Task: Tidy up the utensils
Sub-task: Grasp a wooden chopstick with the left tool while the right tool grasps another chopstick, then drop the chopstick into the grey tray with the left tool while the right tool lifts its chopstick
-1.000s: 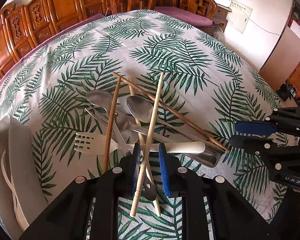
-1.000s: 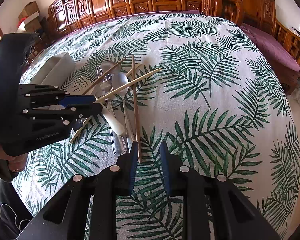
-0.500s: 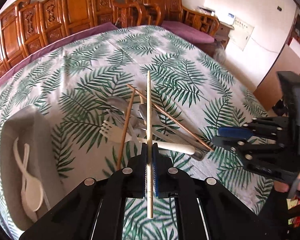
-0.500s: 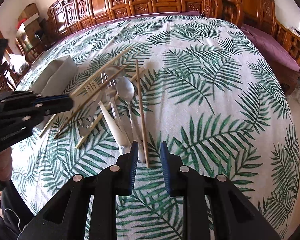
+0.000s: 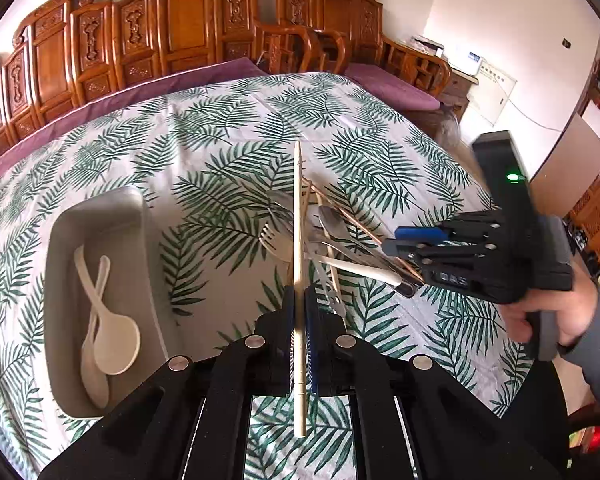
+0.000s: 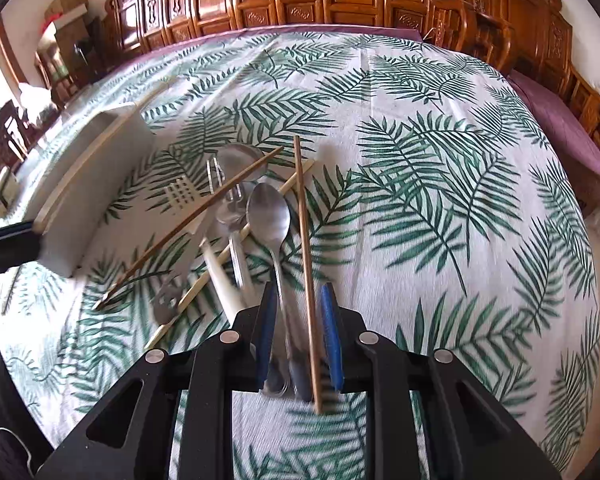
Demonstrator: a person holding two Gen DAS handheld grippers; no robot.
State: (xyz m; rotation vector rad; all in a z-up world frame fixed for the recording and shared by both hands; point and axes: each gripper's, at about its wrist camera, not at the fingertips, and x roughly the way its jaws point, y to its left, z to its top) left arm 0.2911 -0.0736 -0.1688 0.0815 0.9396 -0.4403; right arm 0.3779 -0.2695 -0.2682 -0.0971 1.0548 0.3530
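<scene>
My left gripper (image 5: 299,312) is shut on a pale bamboo chopstick (image 5: 298,240) and holds it above the table, pointing away from me. The same chopstick (image 6: 100,148) shows over the grey tray (image 6: 100,168) in the right wrist view. My right gripper (image 6: 298,328) is open, its jaws on either side of a brown chopstick (image 6: 304,232) and a metal spoon's handle (image 6: 278,264) in the utensil pile. The pile holds metal spoons, a metal fork, a white plastic fork (image 6: 184,196) and more chopsticks. My right gripper (image 5: 404,240) also shows in the left wrist view.
The grey tray (image 5: 60,240) at the left holds two white plastic spoons (image 5: 104,332). The table wears a palm-leaf cloth (image 6: 420,160). Carved wooden chairs (image 5: 180,40) stand along its far side.
My left gripper closed on the pale chopstick, lifted it off the pile and carried it left toward the tray. My right gripper moved forward into the pile, around the brown chopstick.
</scene>
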